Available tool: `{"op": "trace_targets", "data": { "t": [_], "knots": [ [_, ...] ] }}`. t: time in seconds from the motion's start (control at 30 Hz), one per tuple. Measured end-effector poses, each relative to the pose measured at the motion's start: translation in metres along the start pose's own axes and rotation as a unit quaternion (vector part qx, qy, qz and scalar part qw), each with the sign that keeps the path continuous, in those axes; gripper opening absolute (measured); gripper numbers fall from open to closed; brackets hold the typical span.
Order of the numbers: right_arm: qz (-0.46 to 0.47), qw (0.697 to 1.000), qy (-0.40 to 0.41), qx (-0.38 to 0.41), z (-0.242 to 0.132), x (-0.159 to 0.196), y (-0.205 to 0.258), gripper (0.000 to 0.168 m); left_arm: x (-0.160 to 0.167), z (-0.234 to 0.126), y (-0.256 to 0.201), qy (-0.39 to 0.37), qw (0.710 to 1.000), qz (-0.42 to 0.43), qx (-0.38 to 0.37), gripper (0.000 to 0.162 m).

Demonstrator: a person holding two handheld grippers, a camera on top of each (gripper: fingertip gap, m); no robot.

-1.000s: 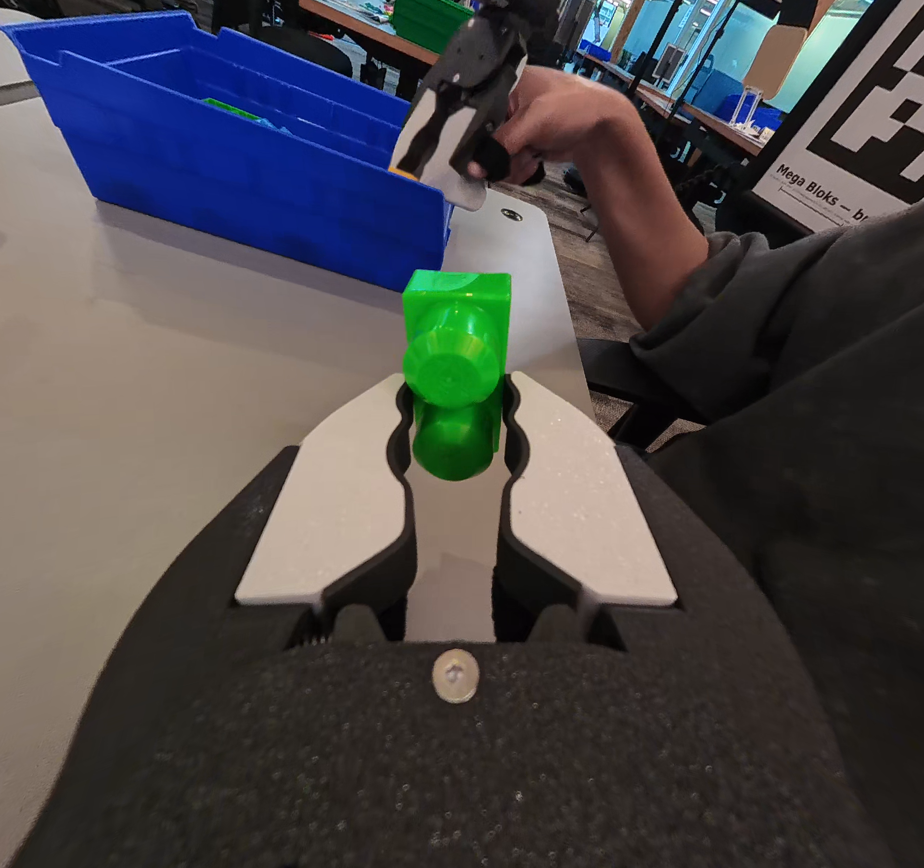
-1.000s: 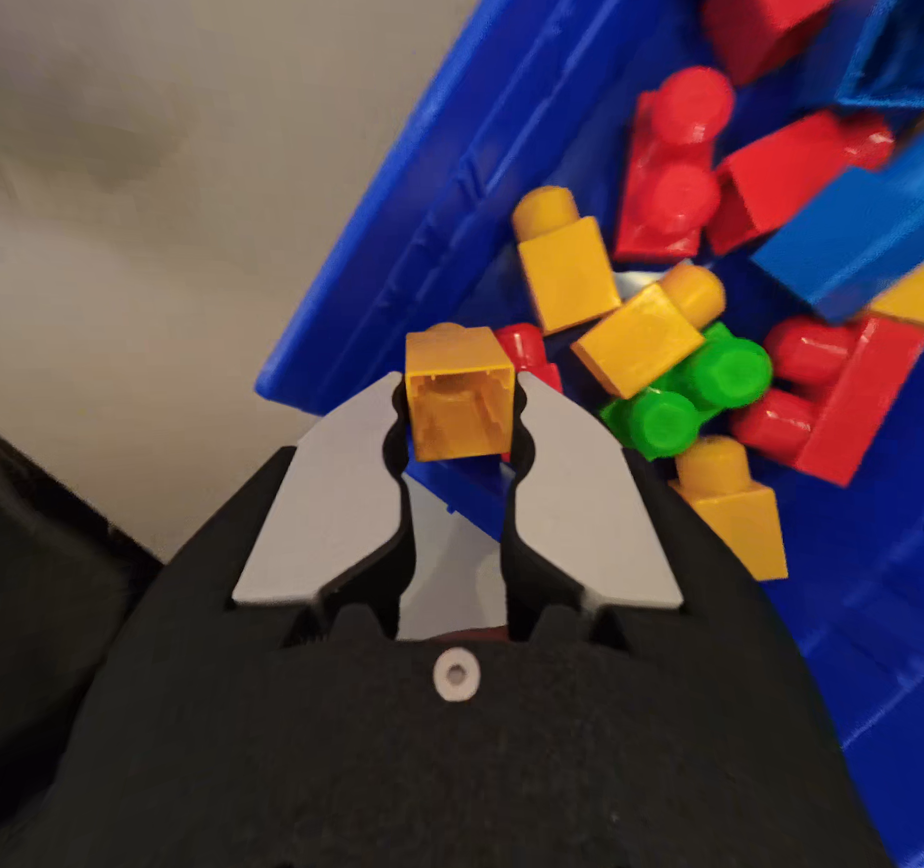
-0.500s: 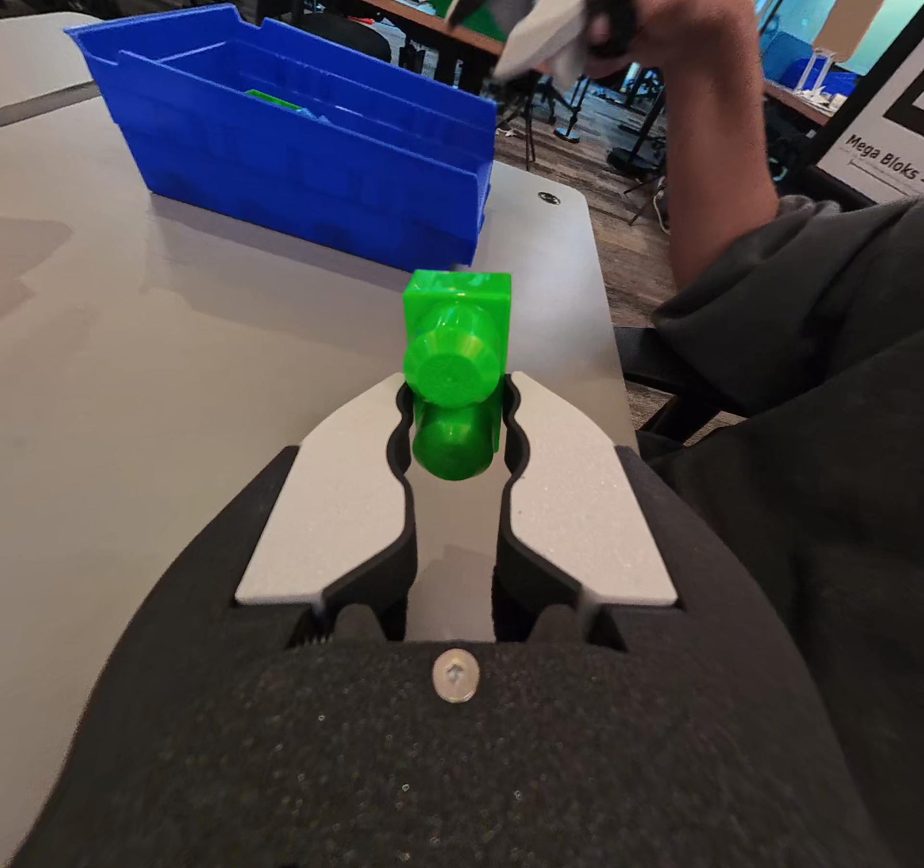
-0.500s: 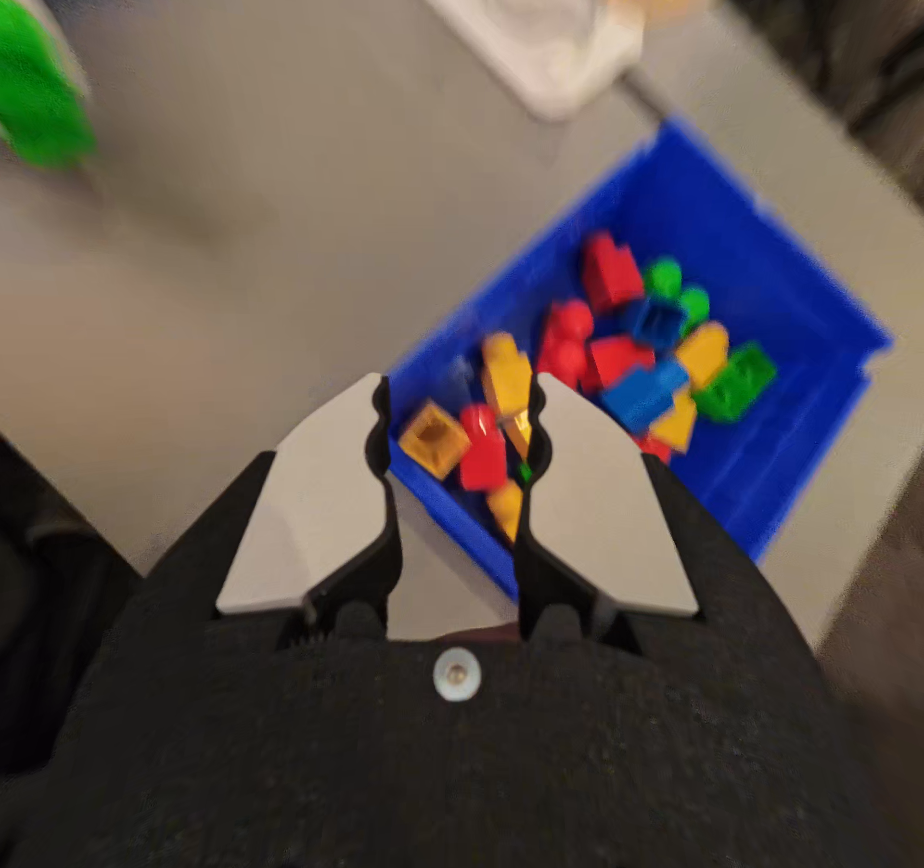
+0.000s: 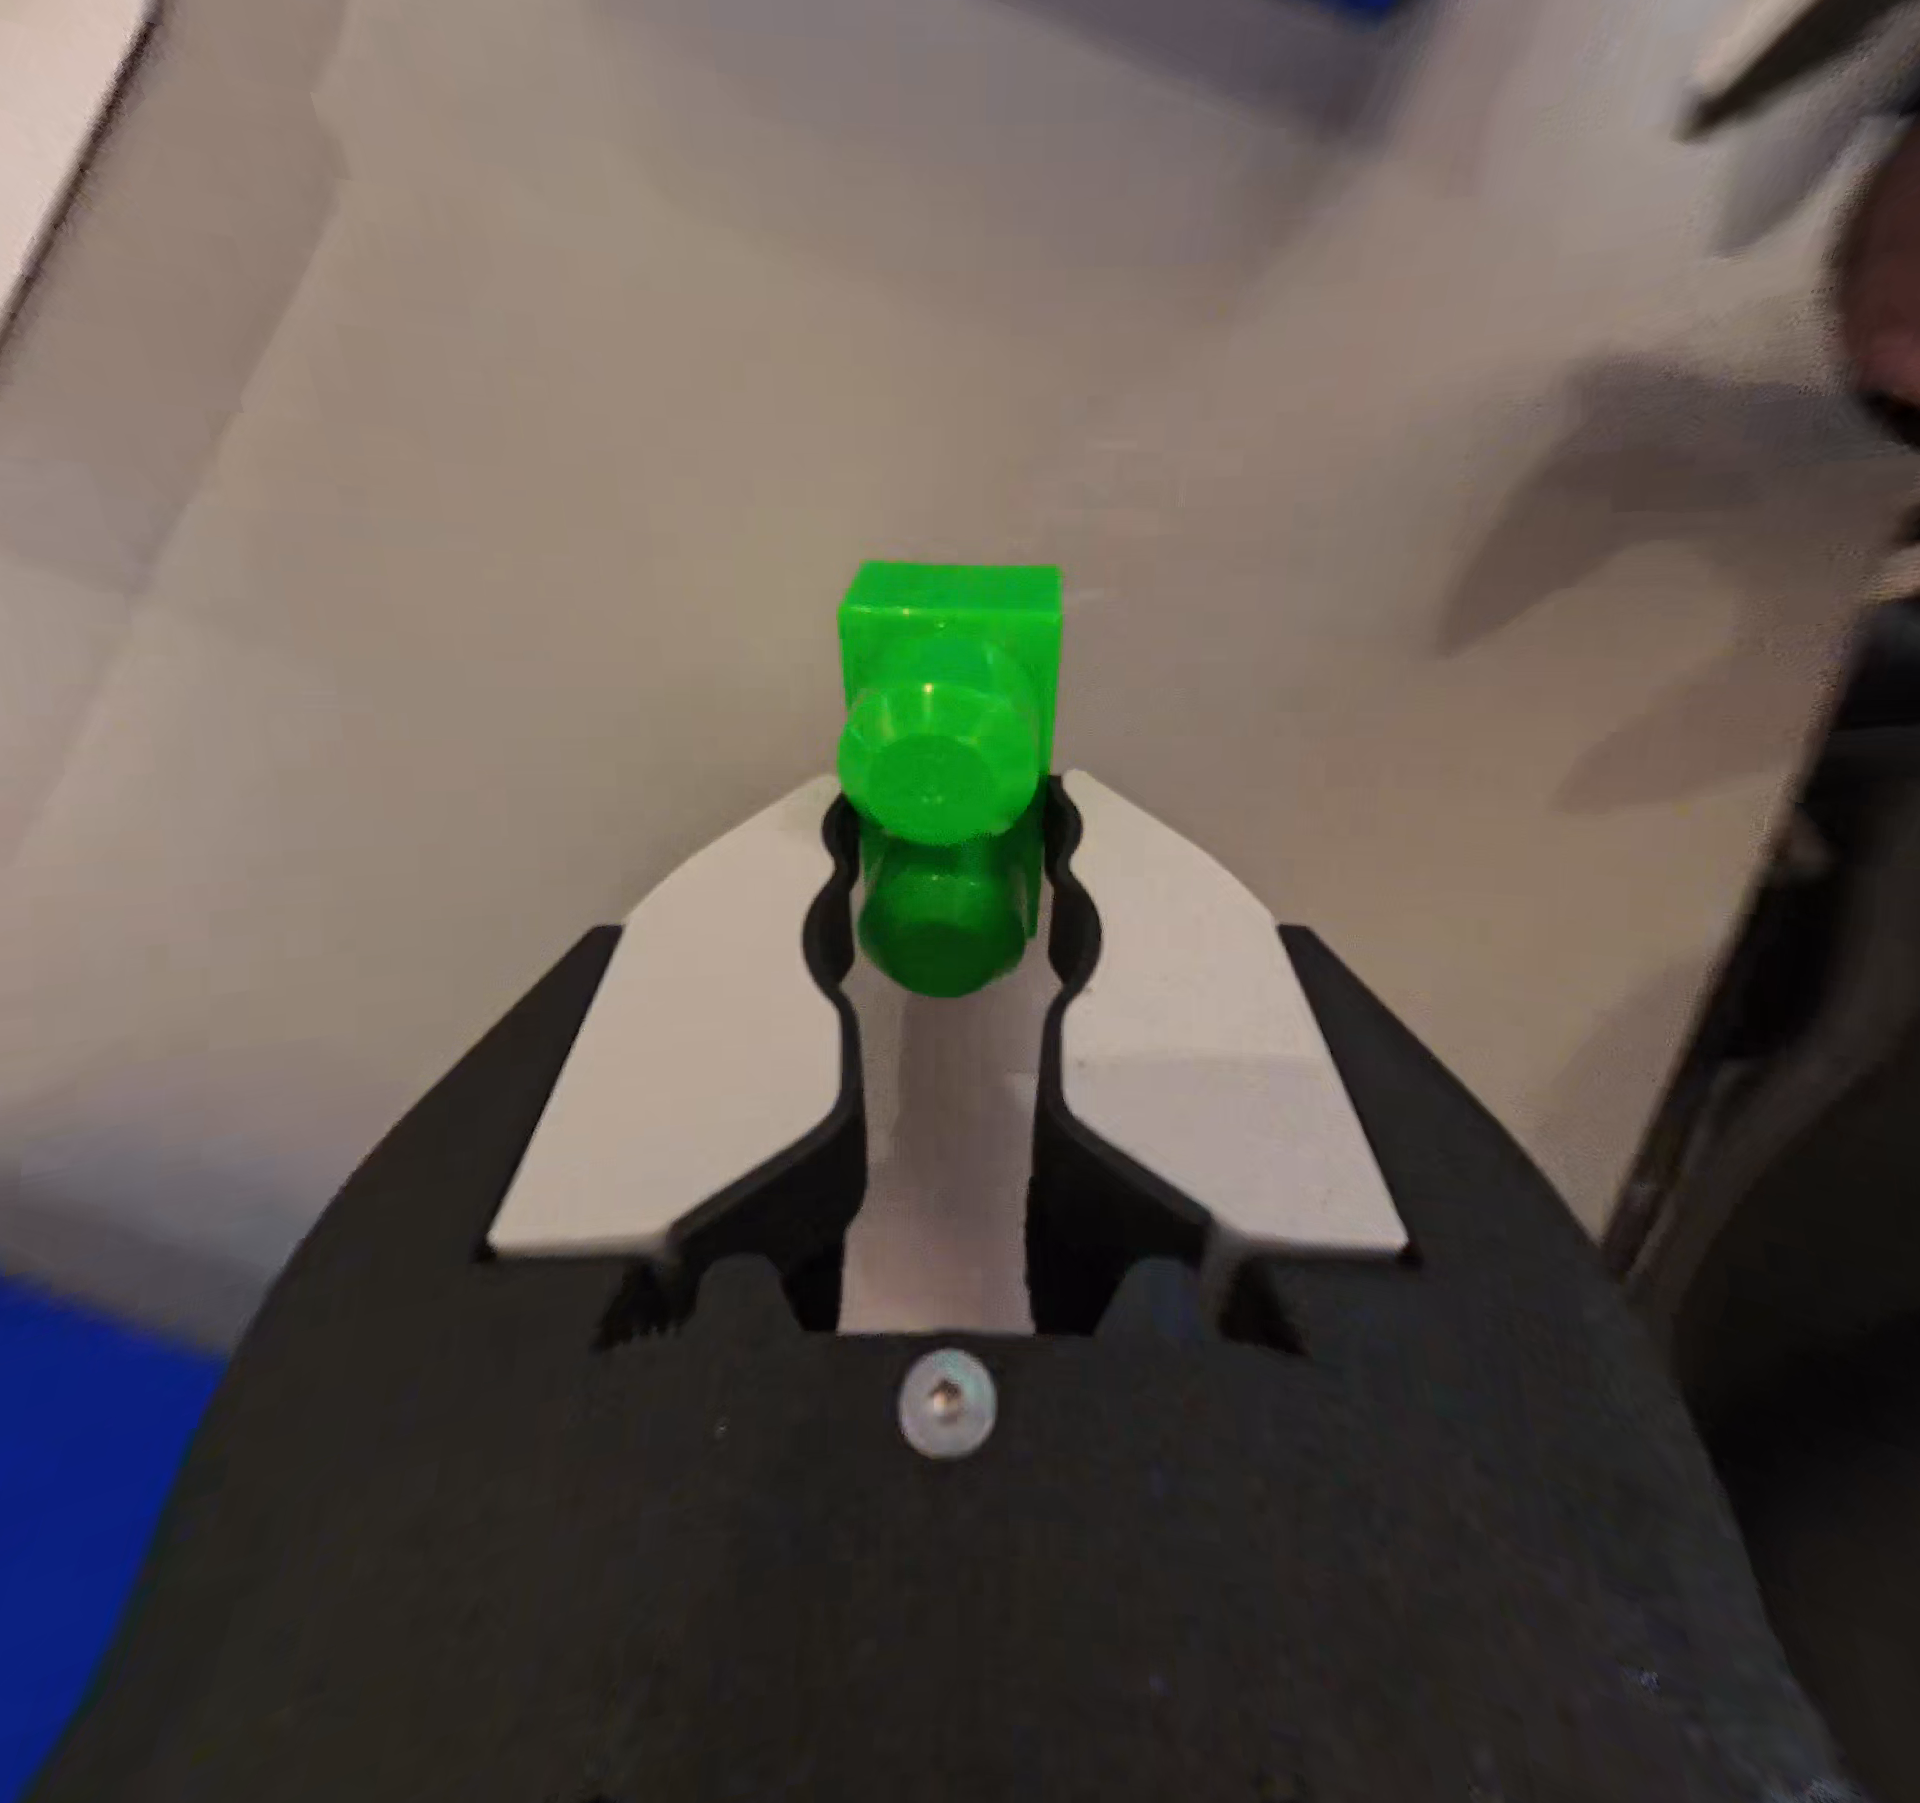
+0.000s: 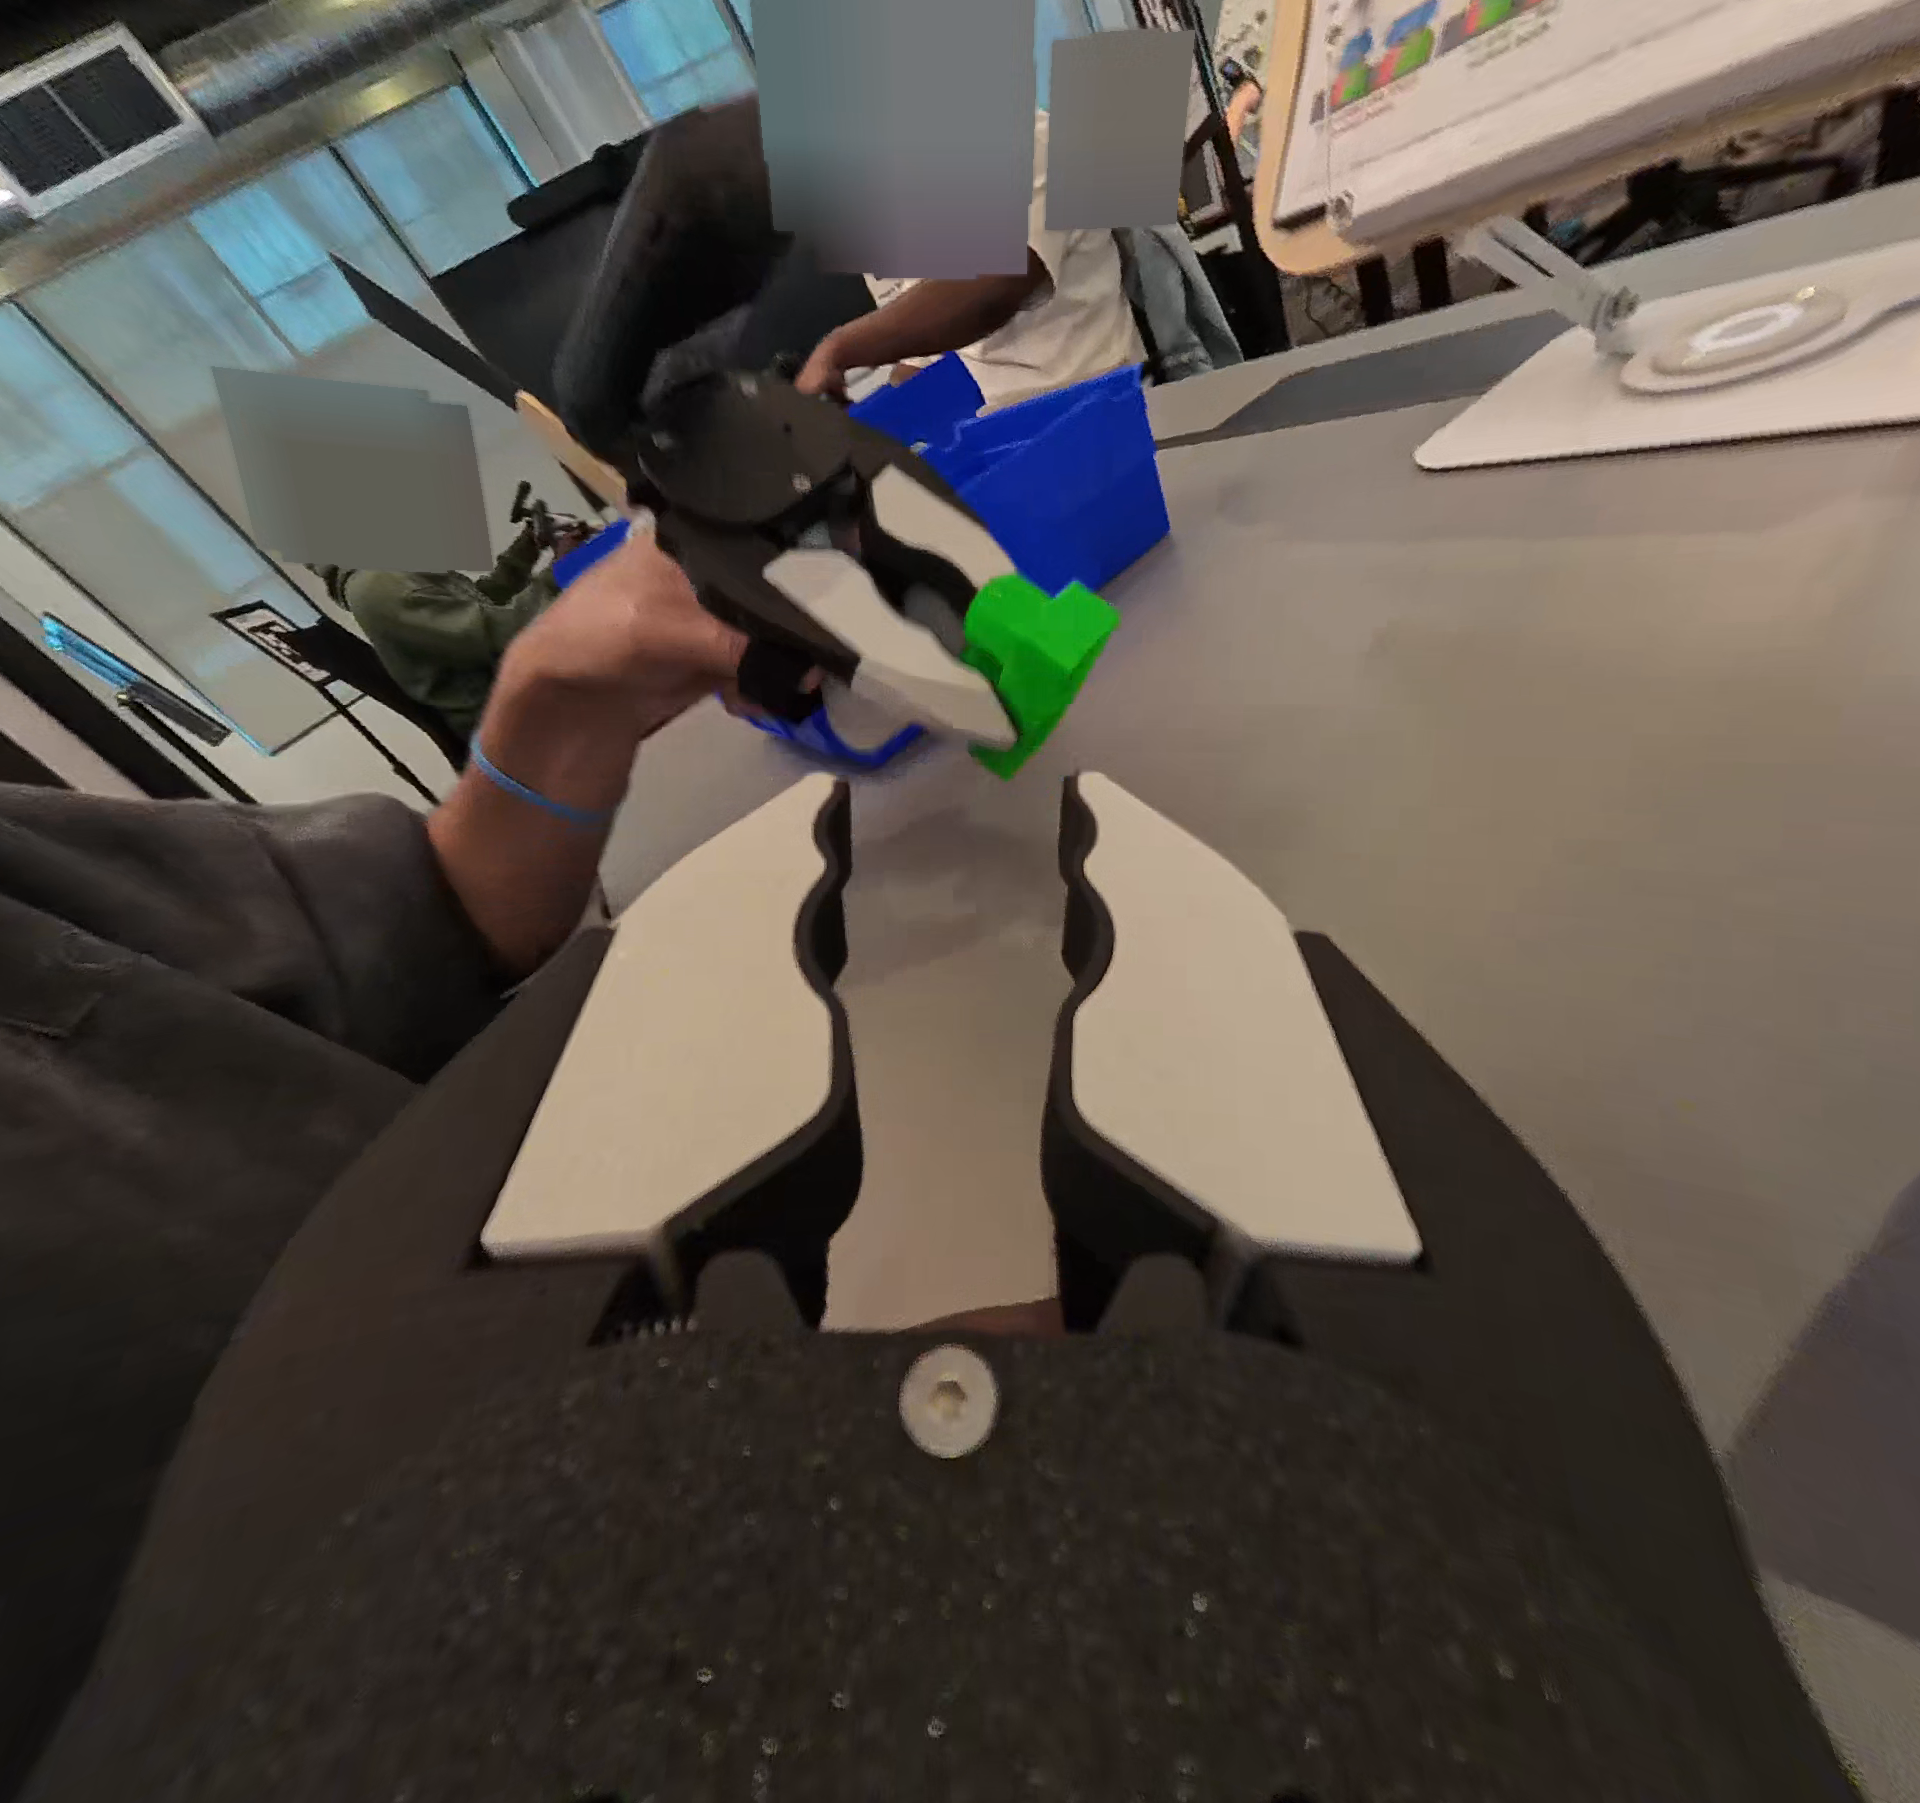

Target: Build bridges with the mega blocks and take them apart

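Since the frame one second back, the right gripper (image 6: pixel 954 808) has let go of the yellow block it held over the blue bin (image 6: pixel 1060 486) and has swung away from the bin; its fingers now stand apart with nothing between them, above the grey table (image 6: pixel 1507 735). The left gripper (image 5: pixel 948 797) has tipped downward: its view formerly took in the bin and the room, and now shows mostly tabletop, with blurred blue strips at the top edge and the lower left corner.

Left gripper: pinching the green block (image 5: pixel 951 704) between its two fingertips. The block's two round studs point back toward the camera. The far end of the block projects beyond the fingertips. The block is clear of the table surface.

In the right wrist view, the left gripper (image 6: pixel 987 693) appears farther off, held in the person's left hand (image 6: pixel 613 652), with a thin blue band (image 6: pixel 530 797) round the wrist. The green block (image 6: pixel 1039 673) sits at its tip, in front of the blue bin and above the table. The bin stands on the table behind that gripper; its contents are hidden from this angle.

A white stand base (image 6: pixel 1704 382) rests on the far right of the table and carries a tilted board (image 6: pixel 1558 49) with printed pictures of blocks. Other persons (image 6: pixel 1018 319) are present beyond the table. A dark sleeve (image 6: pixel 208 943) covers the person's left forearm.
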State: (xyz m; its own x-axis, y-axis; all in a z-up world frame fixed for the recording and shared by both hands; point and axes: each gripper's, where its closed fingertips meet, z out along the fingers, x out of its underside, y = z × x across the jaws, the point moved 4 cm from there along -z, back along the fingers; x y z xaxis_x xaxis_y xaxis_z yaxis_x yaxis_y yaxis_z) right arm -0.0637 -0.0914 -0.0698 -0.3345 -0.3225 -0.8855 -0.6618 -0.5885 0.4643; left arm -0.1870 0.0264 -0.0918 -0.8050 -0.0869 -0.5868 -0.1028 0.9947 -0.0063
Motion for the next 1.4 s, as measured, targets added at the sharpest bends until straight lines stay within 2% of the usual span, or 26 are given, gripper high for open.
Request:
{"op": "trace_targets", "data": {
  "t": [0.07,0.23,0.3,0.4,0.63,0.8,0.9,1.0,1.1,1.17,1.27,1.4],
  "knots": [
    [0.000,1.000,0.017,0.014,-0.002,0.007,-0.005,0.038,-0.006,0.004,0.012,0.059,0.998,-0.010,-0.030,0.034],
    [-0.034,0.998,0.045,0.039,-0.003,0.013,-0.007,0.037,-0.008,0.026,0.008,0.204,0.979,0.002,0.012,0.034],
    [-0.056,0.996,0.055,0.048,-0.004,0.015,-0.005,0.037,-0.005,0.037,0.006,0.236,0.971,0.009,0.020,0.034],
    [-0.086,0.992,0.073,0.059,-0.004,0.019,-0.003,0.036,-0.002,0.050,-0.001,0.262,0.964,0.013,0.039,0.033],
    [-0.149,0.980,0.101,0.087,-0.004,0.022,-0.002,0.036,0.003,0.064,0.001,0.301,0.953,0.022,0.017,0.034],
    [-0.179,0.970,0.118,0.113,-0.003,0.024,-0.006,0.036,0.004,0.068,0.001,0.300,0.953,0.023,0.012,0.034],
    [-0.170,0.966,0.131,0.145,-0.004,0.028,-0.017,0.036,0.004,0.070,0.002,0.289,0.957,0.020,0.010,0.034],
    [-0.127,0.969,0.141,0.158,-0.004,0.033,-0.025,0.039,0.007,0.068,0.003,0.266,0.964,0.013,0.005,0.049],
    [-0.094,0.969,0.152,0.168,-0.003,0.039,-0.030,0.044,0.013,0.049,0.006,0.209,0.978,-0.008,-0.021,0.062],
    [-0.101,0.963,0.167,0.183,0.001,0.046,-0.031,0.048,0.023,0.027,0.004,0.144,0.988,-0.036,-0.038,0.062],
    [-0.115,0.952,0.183,0.217,0.016,0.052,-0.030,0.061,0.043,-0.004,-0.013,0.010,0.996,-0.091,-0.019,0.060],
    [-0.107,0.944,0.178,0.256,0.048,0.050,-0.034,0.074,0.074,-0.028,-0.046,-0.144,0.975,-0.169,0.023,0.059]
  ]
}}
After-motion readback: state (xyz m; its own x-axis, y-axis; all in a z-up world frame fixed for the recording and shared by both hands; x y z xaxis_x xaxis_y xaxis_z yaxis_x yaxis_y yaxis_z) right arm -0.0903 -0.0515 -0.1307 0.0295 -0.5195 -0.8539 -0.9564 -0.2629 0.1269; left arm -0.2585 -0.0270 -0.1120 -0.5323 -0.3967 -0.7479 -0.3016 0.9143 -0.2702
